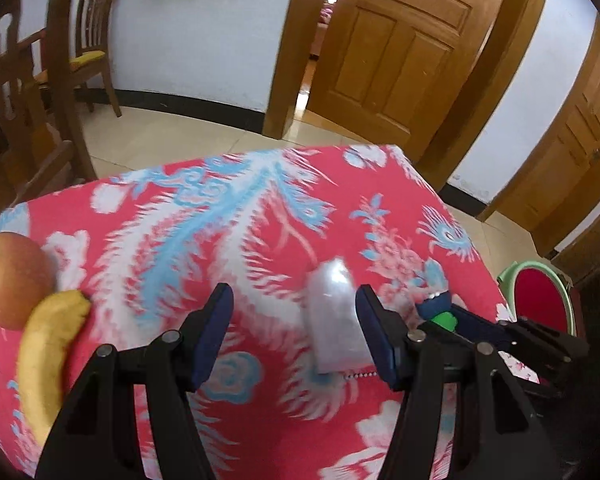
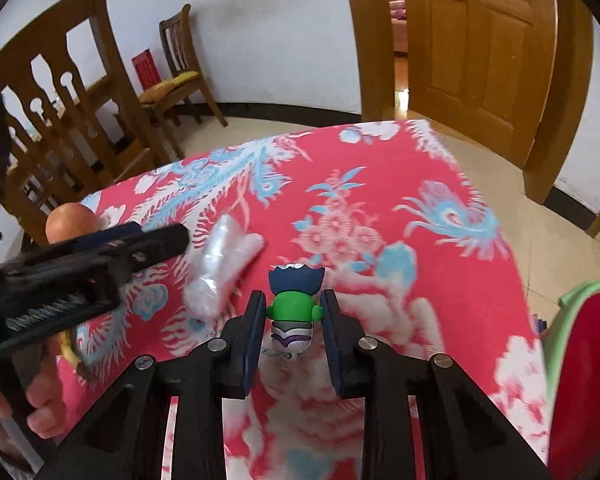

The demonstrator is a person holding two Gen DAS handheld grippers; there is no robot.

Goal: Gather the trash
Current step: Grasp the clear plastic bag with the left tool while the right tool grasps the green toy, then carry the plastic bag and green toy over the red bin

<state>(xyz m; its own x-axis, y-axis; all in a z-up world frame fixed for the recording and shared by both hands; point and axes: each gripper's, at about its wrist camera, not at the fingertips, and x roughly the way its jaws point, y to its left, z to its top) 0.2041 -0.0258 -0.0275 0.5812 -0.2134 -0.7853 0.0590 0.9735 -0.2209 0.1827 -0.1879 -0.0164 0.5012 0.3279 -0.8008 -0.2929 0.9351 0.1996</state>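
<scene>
At frame centre, step in hand: the crumpled plastic wrapper [image 1: 336, 312] on the desk [image 1: 236, 208] is judged the trash to be collected.
Technique: the wrapper should be centred between the pads before closing; it now lies against the right-hand pad.
Left tool [image 1: 296, 334]: spread wide, nothing gripped.
Right tool [image 2: 292, 322]: narrowly parted around the green toy figure [image 2: 294, 312]; firm contact cannot be told.
Lower left: apple [image 1: 14, 280] and banana [image 1: 48, 356], untouched.
Right edge: green-rimmed bin [image 1: 540, 300], beside the desk.
</scene>
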